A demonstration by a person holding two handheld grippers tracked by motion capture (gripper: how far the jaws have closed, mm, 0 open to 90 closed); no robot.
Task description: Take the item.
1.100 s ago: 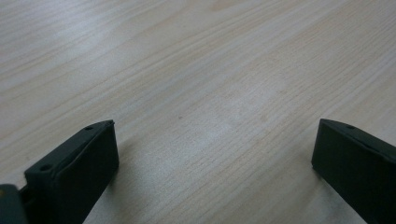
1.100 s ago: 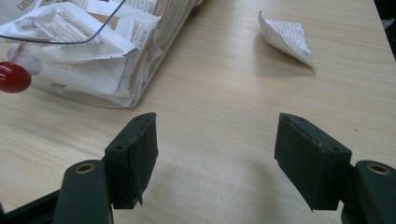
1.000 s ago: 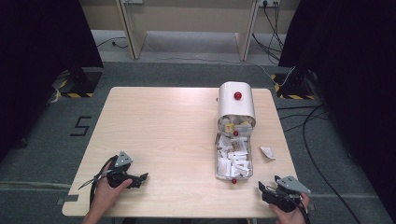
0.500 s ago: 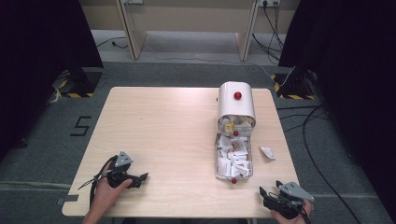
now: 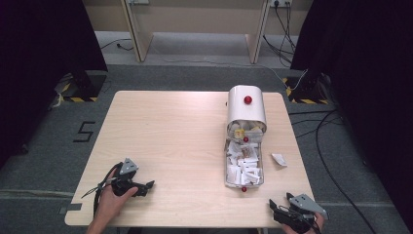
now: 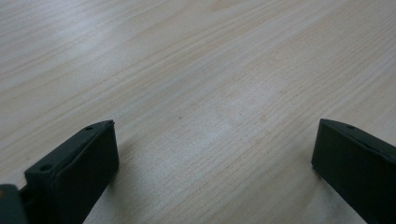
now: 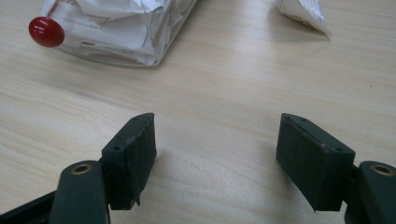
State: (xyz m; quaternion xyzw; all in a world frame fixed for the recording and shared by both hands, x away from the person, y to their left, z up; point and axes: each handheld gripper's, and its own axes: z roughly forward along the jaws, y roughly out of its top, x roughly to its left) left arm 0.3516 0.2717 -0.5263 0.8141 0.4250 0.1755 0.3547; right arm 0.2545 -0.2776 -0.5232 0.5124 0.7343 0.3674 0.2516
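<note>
Spanning most of high view: pale wooden table (image 5: 170,131), near edge cut off by frame. Right of centre, white lidded container (image 5: 246,114) with red knob, clear tray (image 5: 243,168) below it packed with white packets; print too small to read. Loose packet (image 5: 279,160) lies just beside tray, apart. Left gripper (image 5: 148,185) rests low on bare wood, jaws wide, nothing between. Right gripper (image 5: 273,208) at near right corner, jaws spread, empty, pointing toward tray; hand mostly cropped. Tray's red knob (image 7: 45,31) visible in right gripper view.
</note>
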